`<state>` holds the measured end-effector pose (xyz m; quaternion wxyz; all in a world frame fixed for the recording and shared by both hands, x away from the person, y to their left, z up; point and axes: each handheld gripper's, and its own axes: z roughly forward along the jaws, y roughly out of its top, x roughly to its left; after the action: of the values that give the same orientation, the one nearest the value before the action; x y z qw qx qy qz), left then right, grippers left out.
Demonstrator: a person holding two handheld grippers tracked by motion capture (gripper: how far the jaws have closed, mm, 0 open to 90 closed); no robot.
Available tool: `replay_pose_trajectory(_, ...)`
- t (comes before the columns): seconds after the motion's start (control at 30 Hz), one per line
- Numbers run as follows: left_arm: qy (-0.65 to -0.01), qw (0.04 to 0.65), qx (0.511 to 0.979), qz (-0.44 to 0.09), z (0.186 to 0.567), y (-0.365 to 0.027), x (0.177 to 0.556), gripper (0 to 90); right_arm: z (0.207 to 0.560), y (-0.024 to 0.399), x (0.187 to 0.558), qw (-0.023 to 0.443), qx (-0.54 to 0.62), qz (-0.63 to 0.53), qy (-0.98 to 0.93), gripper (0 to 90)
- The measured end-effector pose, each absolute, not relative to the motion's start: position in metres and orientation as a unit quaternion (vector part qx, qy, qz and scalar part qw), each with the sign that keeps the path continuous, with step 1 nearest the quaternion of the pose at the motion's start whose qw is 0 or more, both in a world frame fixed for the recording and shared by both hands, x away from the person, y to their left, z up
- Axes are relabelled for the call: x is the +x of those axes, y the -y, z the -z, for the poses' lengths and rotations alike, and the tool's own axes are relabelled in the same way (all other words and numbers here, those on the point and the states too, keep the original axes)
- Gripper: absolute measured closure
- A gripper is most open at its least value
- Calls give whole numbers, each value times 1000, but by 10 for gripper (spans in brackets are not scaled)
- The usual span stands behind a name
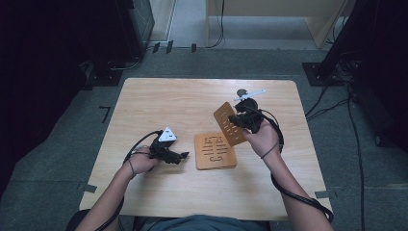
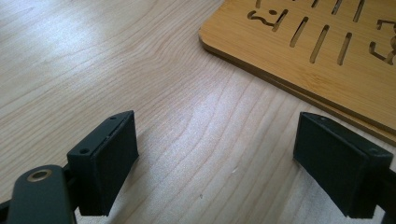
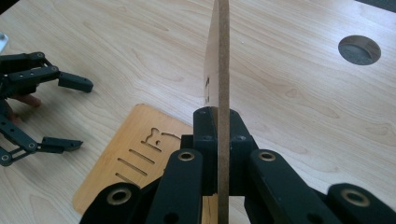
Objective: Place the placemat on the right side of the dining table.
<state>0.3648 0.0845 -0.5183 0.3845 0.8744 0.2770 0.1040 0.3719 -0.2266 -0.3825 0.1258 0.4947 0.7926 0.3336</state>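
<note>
**A:** So the wooden worktop (image 1: 159, 101) takes up most of the shot, with a slotted wooden board (image 1: 215, 151) lying flat near the middle. The right claw (image 1: 236, 119) is clamped tight on the edge of a second slotted panel (image 1: 229, 124), holding it tilted up off the worktop just behind and right of the flat one. In the right gripper view that panel (image 3: 223, 84) is edge-on, so the cutouts can't really be read.

**B:** And the left claw (image 1: 182, 156)?

**A:** Wide open, gripping nothing, sitting low over bare wood just left of the flat board (image 2: 322, 51), which is cut off at the frame edge there. There's also a small round hole (image 3: 359, 49) in the worktop.
</note>
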Motion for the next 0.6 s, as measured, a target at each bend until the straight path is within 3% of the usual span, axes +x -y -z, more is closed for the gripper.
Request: replay_pose_trajectory(0.6,-273,379,878,-109,518,-84,364,125,384,238,376,137,508,-323,-787,876)
